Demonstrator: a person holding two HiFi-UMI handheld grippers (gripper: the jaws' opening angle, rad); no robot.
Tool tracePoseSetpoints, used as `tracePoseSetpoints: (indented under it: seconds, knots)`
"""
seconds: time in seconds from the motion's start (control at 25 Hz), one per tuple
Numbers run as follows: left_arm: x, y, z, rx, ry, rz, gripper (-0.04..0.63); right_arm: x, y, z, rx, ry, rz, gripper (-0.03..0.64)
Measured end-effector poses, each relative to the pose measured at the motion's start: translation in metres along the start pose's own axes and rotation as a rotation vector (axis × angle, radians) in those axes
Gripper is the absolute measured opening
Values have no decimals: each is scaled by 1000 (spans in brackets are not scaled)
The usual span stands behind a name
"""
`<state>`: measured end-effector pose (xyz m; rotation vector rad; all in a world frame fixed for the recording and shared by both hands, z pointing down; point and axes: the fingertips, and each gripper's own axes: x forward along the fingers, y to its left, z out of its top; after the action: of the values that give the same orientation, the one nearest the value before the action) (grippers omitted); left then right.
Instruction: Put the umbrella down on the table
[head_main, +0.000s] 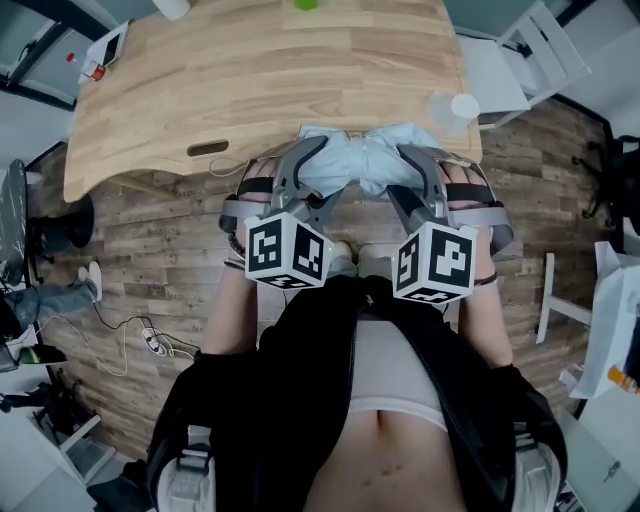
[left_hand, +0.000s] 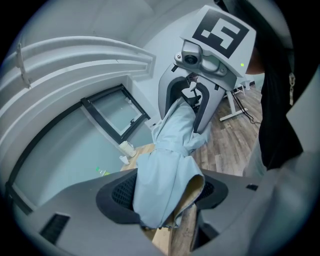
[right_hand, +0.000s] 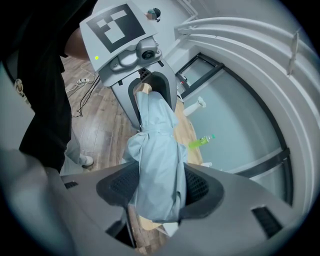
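Table (head_main: 200, 90) of pale wood spans the top of the head view, near edge curving toward the person. Plank floor (head_main: 160, 260) below it on the left, with a white cable (head_main: 120, 340) lying loose on it.

Left gripper (head_main: 300, 170) is raised in front of the torso, its marker cube (head_main: 285, 250) facing the camera. The left gripper view shows its jaws clenched on the left end of the umbrella (head_main: 365, 160), pale blue fabric bunched between the black ribbed pads and spilling over them.

The umbrella is folded, light blue, wrapped with a strap around its middle. It runs across between the two grippers, held at both ends, right at the near edge of the table. Whether it touches the tabletop cannot be told.

Right gripper (head_main: 420, 170) mirrors the left one, second marker cube (head_main: 433, 262) beside the first. The right gripper view shows its jaws grasping the other end of the umbrella, cloth filling the gap between the pads.

In that same view a green bottle (right_hand: 201, 142) lies on the table beyond the umbrella. A white cup (head_main: 465, 105) sits near the table's right corner, well apart from the umbrella. White furniture (head_main: 520, 60) stands just past that corner on the right.
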<state>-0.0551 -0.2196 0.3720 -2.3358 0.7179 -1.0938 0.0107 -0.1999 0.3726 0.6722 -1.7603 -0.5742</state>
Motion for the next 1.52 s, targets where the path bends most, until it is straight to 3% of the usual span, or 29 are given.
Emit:
tracePoseSetpoints:
  seconds: [0.84, 1.52]
  knots:
    - [-2, 39, 12, 35, -47, 53, 284, -4, -39, 9, -32, 9, -67, 265]
    - [58, 117, 4, 42, -30, 94, 282, 60, -118, 1, -51, -15, -78, 265]
